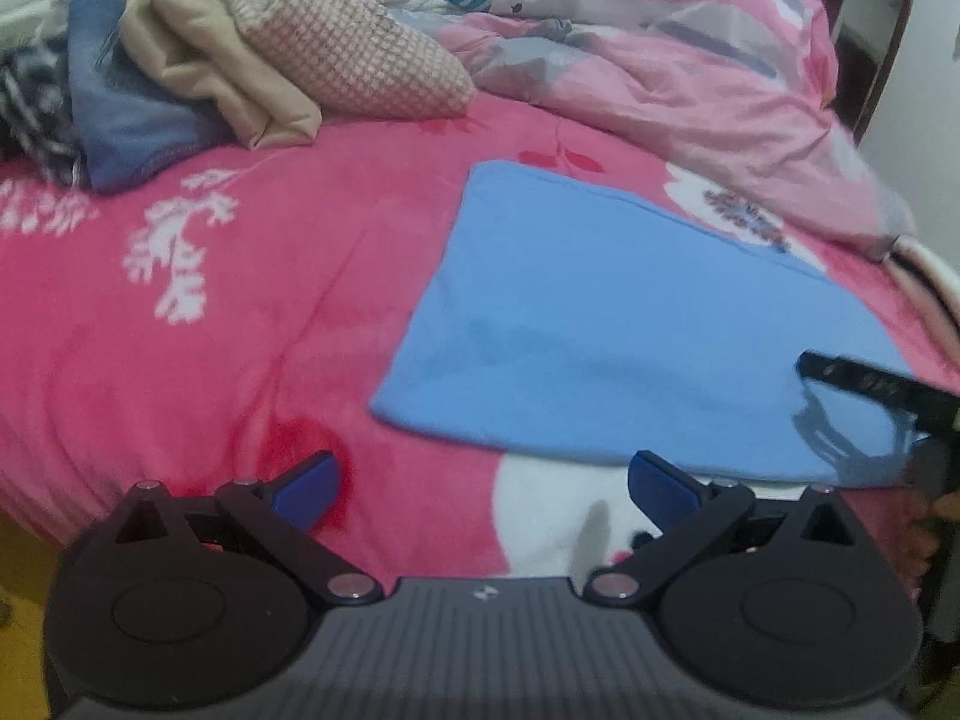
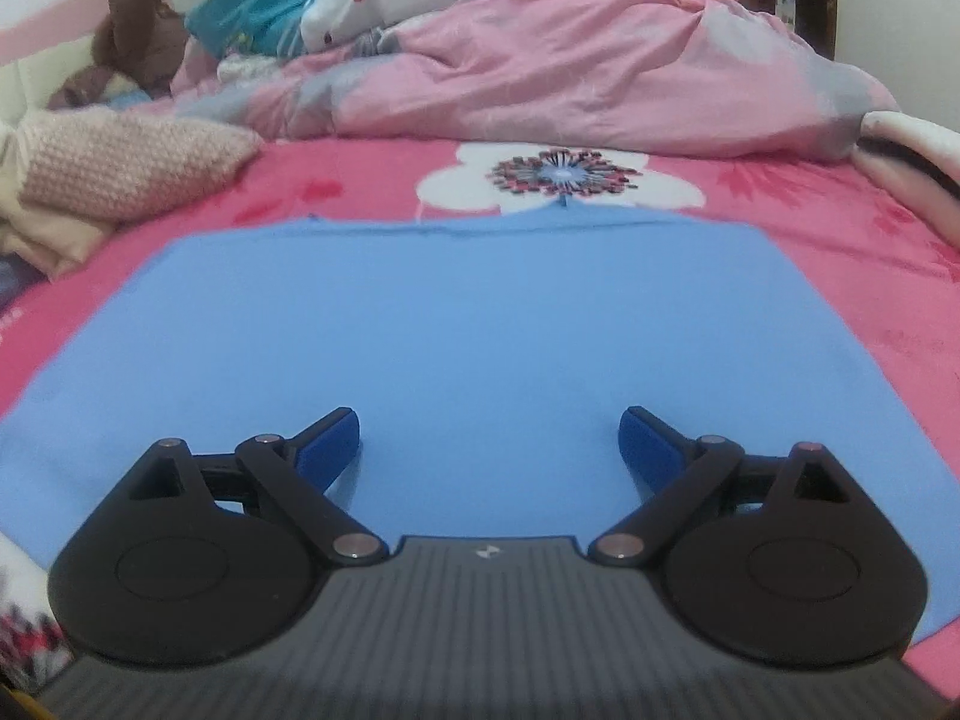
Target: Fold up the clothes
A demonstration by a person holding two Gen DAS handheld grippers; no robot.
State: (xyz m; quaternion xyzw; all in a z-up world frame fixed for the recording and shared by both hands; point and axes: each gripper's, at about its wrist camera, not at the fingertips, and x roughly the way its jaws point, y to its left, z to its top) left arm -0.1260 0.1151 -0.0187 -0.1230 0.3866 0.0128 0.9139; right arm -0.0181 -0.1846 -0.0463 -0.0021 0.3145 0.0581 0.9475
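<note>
Cloth: blue cloth (image 2: 468, 324) lies flat and folded into a rectangle on the pink bedspread (image 1: 240, 312), near the bed's front edge.
Left gripper (image 1: 483, 486): fingers wide apart, nothing between them; it hangs over the bedspread just beside the cloth's near-left corner.
Right gripper (image 2: 489, 438): fingers spread wide, holding nothing, above the cloth's near half; its black finger (image 1: 864, 384) shows at the right edge of the left view.
Pile: unfolded clothes (image 1: 228, 60) heaped at far left, well apart from the cloth.
Quilt: pink quilt (image 2: 570, 72) bunched behind.
Toy: brown plush (image 2: 141, 24) far left.
</note>
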